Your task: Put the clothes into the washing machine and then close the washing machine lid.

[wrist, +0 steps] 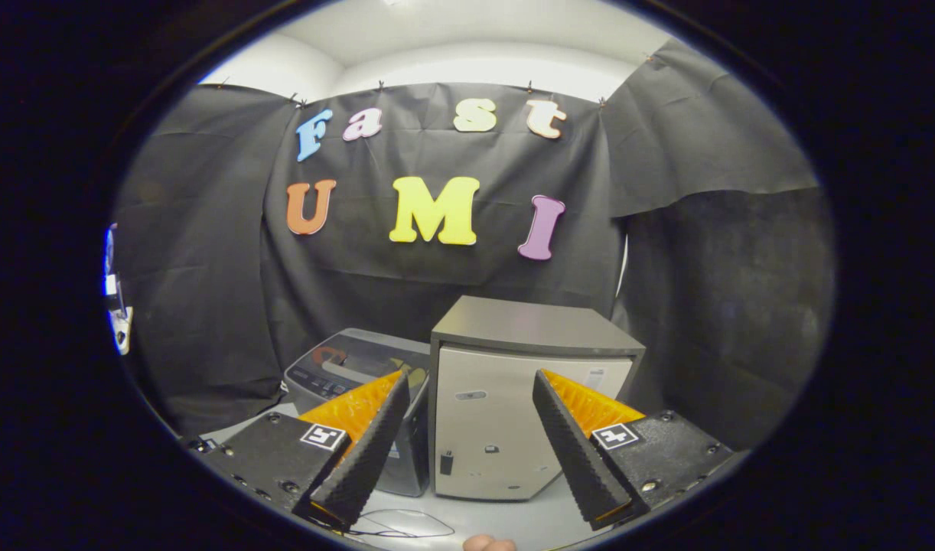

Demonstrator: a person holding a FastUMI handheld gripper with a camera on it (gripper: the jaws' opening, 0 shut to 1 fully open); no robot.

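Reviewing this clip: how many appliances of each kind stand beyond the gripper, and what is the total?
Grey top-loading washing machine: 1
Boxy cabinet with a dark grey top and pale front door: 1
Total: 2
The washing machine stands left of the cabinet, close beside it. The gripper is open, with nothing between its fingers.

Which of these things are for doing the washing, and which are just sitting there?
For the job:
washing machine, beyond the fingers, on the table
gripper, fingers open, holding nothing

Just there:
grey box with a pale door, right beside the washing machine
thin cable on the white table
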